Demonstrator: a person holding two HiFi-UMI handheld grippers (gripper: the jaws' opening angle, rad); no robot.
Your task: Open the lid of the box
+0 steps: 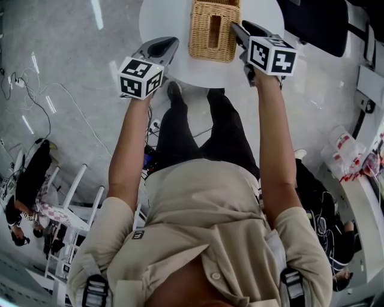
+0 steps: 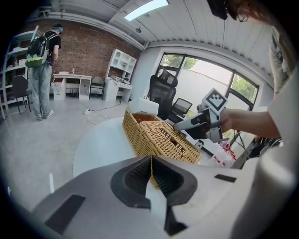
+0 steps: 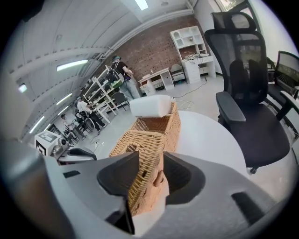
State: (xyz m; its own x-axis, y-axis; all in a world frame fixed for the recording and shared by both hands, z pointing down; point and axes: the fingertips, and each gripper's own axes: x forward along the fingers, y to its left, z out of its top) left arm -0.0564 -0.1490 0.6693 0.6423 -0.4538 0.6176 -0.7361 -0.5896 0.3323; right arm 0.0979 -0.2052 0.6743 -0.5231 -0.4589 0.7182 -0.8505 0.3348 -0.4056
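Note:
A woven wicker box (image 1: 204, 43) stands on a round white table (image 1: 161, 18). Its lid has a slot and lies flat over the near part. The far end shows an open interior (image 3: 150, 125) with a white block (image 3: 150, 106) resting on it. My right gripper (image 1: 238, 29) is at the box's right side. In the right gripper view its jaws (image 3: 147, 177) stand wide around the box's near corner (image 3: 142, 154) and a small wooden knob. My left gripper (image 1: 170, 43) hangs over the table left of the box, shut and empty (image 2: 151, 168). The box (image 2: 159, 137) lies just beyond its tips.
A black office chair (image 3: 247, 79) stands close behind the table, to the right. The person's legs (image 1: 198, 132) are beside the table's near edge. People, desks and shelves (image 2: 42, 60) stand far off by the brick wall. Cables (image 1: 36, 102) trail on the floor.

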